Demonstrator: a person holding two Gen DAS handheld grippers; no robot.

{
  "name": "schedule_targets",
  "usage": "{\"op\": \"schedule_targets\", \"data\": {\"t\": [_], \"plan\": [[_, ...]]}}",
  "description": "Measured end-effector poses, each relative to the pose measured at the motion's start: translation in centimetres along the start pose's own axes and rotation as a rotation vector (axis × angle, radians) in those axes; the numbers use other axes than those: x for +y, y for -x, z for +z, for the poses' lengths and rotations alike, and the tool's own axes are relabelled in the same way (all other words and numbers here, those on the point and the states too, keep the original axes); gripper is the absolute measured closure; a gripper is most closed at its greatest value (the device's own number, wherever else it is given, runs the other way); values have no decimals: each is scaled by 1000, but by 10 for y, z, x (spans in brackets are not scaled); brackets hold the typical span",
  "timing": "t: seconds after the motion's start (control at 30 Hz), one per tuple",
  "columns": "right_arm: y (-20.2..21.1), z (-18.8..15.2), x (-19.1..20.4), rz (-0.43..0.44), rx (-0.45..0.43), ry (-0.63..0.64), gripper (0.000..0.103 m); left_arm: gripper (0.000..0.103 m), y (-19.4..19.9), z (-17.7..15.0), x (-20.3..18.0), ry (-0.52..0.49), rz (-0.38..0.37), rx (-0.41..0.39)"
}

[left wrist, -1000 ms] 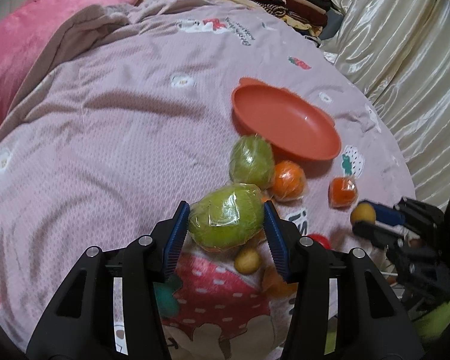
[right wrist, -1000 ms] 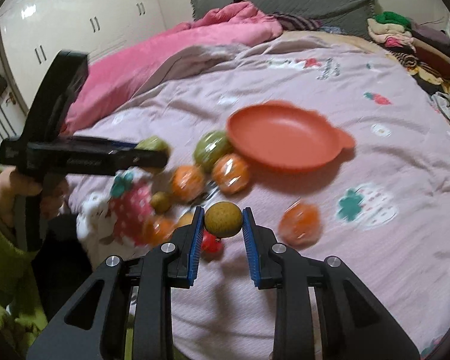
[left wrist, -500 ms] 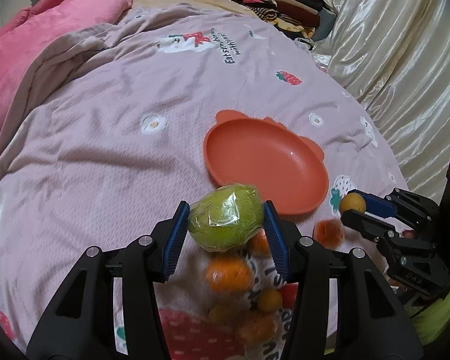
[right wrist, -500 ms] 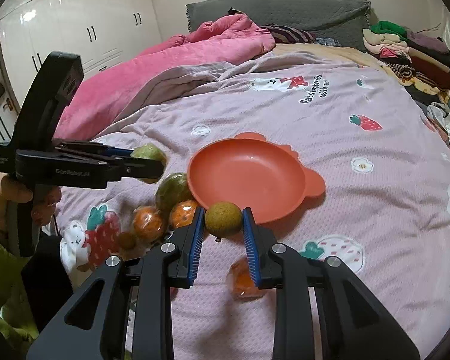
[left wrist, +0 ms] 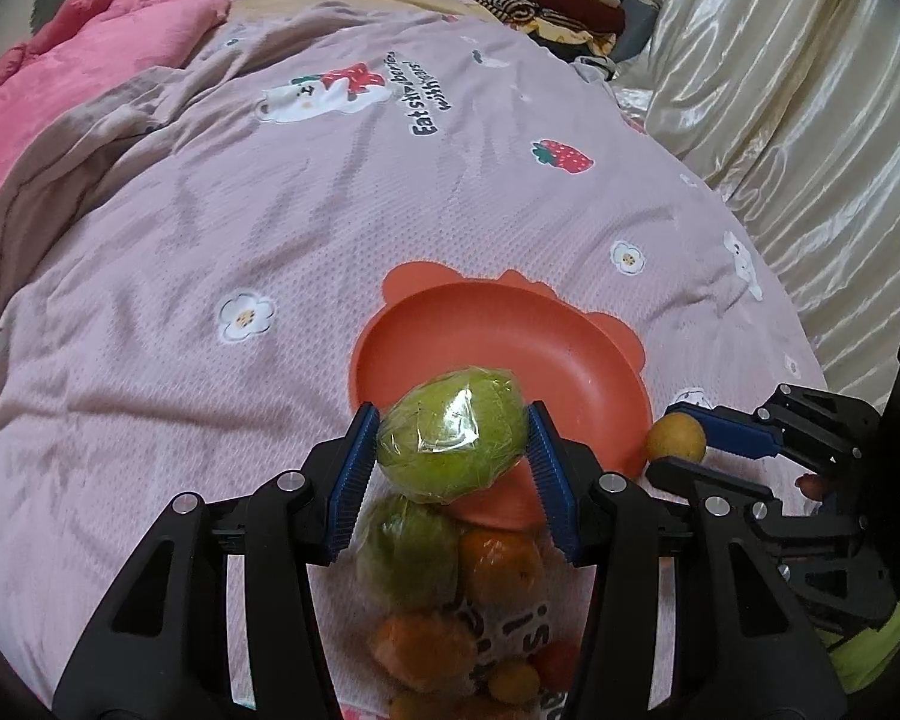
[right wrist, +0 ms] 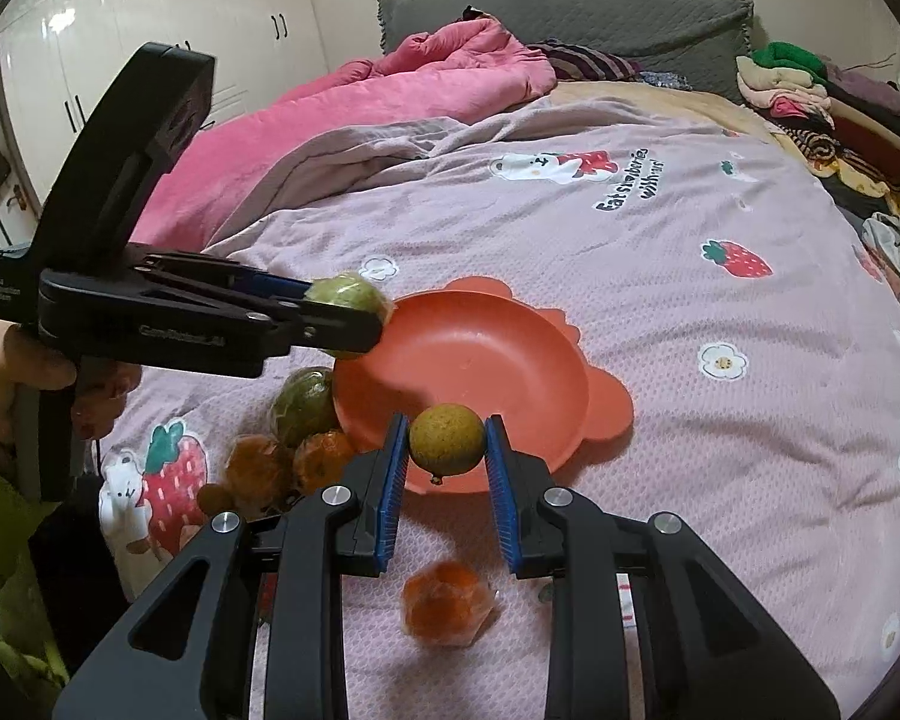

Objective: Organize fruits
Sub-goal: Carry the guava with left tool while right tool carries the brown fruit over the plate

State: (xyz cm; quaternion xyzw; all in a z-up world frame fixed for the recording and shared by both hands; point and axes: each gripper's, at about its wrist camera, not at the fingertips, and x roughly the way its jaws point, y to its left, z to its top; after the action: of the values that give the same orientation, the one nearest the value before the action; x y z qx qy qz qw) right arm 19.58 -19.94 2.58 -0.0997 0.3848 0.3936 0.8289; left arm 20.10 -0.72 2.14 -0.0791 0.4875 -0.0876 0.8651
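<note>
- Left gripper (left wrist: 453, 441): jaws clamped on a plastic-wrapped green fruit (left wrist: 452, 433), held in the air over the near-left rim of the orange plate (left wrist: 582, 354). Also visible from the right wrist cam (right wrist: 347, 315).
- Right gripper (right wrist: 447, 444): jaws clamped on a small round yellow-brown fruit (right wrist: 447, 438), stem down, above the plate's near rim.
- Plate count: 1, bear-ear shape, nothing in it, lying on the bedspread (right wrist: 690, 312).
- Fruit on the bedspread, right cam: 1 wrapped green fruit on the bed (right wrist: 303, 405) touching the plate's left rim; 2 wrapped oranges (right wrist: 321, 459) just beside it; 1 small brown fruit (right wrist: 215, 498) left of those; 1 lone wrapped orange (right wrist: 447, 603) below the right gripper, apart from the cluster.
- Left cam shows more small fruit under the gripper, incl. one red; blurred, can't count reliably.
- Readable text: bedspread print "Eat strawberries with bears" (left wrist: 426, 90), last words partly warped. The left gripper body carries lettering, too soft to read.
- Background: 1 pink duvet (right wrist: 360, 102), 1 stack of folded clothes (right wrist: 810, 96).
</note>
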Motion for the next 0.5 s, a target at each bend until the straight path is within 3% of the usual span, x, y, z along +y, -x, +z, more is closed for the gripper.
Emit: {"op": "schedule_targets", "data": {"t": [0.5], "plan": [[-18, 9, -3, 5, 41, 17, 78, 61, -27, 18, -3, -34, 8, 67]]}}
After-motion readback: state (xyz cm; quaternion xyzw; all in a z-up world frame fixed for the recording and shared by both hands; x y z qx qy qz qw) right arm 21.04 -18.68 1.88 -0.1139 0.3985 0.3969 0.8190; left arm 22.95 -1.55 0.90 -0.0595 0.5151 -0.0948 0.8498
